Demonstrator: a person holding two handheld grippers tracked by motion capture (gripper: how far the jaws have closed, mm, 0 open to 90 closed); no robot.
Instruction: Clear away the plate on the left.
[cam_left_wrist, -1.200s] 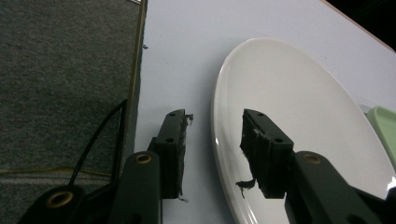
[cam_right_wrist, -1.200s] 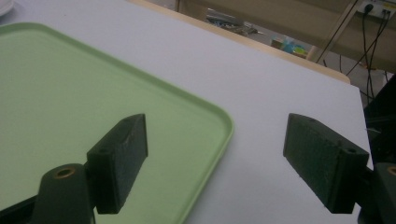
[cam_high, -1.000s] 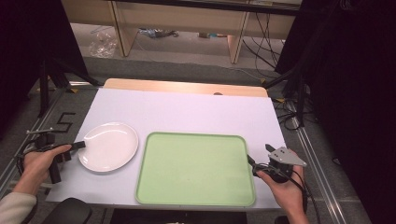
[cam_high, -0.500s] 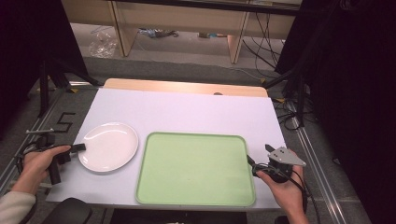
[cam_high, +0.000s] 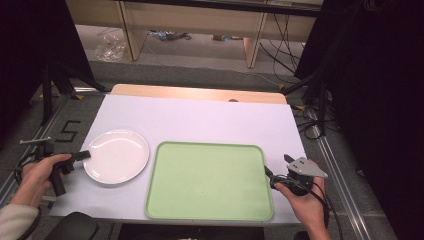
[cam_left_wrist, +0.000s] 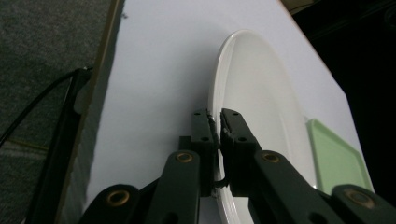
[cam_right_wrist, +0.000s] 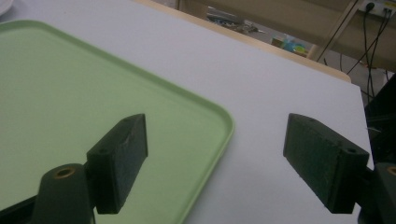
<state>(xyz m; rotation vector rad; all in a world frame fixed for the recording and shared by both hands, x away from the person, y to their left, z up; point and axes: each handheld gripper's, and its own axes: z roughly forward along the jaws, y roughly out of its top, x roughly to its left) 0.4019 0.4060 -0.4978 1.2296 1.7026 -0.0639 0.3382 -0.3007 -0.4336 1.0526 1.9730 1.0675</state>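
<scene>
While the white plate (cam_high: 116, 156) lies flat on the table (cam_high: 200, 117) just left of the green tray (cam_high: 209, 181), its near-left rim is pinched by the left hand-held gripper (cam_left_wrist: 216, 122), and the right hand-held gripper (cam_right_wrist: 212, 161) is held spread at the tray's right edge.

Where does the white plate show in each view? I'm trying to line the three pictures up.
High view: the white plate lies left of centre on the white table cover, beside the green tray.
Left gripper view: the plate runs up the middle, its rim pinched by the left gripper.
Right gripper view: a sliver of the plate shows at the top left corner.
Shared landmark: the green tray.
</scene>
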